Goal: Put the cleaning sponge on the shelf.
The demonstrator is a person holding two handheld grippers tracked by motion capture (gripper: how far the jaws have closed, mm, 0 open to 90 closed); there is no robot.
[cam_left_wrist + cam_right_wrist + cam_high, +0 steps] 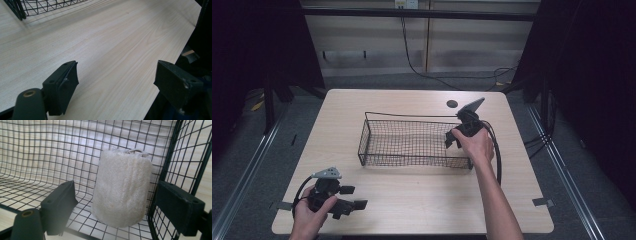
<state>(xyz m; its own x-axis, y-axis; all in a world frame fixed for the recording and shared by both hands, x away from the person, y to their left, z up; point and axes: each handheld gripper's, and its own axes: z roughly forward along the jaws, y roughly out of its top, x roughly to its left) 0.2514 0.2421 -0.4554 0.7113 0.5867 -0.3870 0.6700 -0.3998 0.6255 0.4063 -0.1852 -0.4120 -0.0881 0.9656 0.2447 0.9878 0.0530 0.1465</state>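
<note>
A fuzzy cream cylinder [122,187] stood in the black wire basket [412,142] mid-bench, between the spread right tool [125,207]. Left tool [120,85] gaped over pale woodgrain.

One wire basket [412,142], one loofah roll [122,187], two tongs.

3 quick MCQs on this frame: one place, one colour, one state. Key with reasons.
1. Where is the loofah roll? A on bare table; B inside the wire basket, near a corner; C on the floor.
2. Basket colour? A black; B white; C red.
3. Right claw state? A shut on the roll; B shut, empty; C open.

Key: B, mesh walls and floor surround the roll in the right gripper view. A, dark wire throughout. C, the jaws stand apart on either side of the roll with visible gaps.
</note>
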